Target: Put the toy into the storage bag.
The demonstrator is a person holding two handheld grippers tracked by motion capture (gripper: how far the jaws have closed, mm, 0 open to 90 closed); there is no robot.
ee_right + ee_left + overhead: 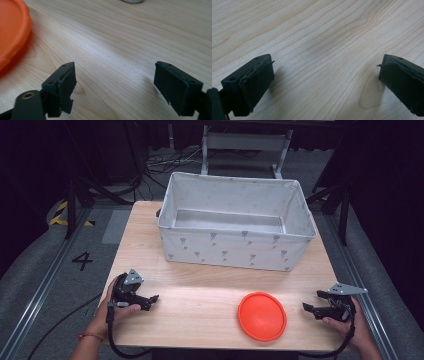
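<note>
The left gripper has its jaws spread wide, with bare wood between them. It sits low on the table near the left edge, held by the left hand. The right gripper also has its jaws spread wide and holds nothing. The right hand holds it near the right edge. In the right gripper view, the orange disc lies off to the left of the jaws, not touching them. There is one disc, round and flat, lying on the table between the two grippers and closer to the right one. There is one white cloth box with small grey marks at the far side of the table. Nothing can be seen inside it.
</note>
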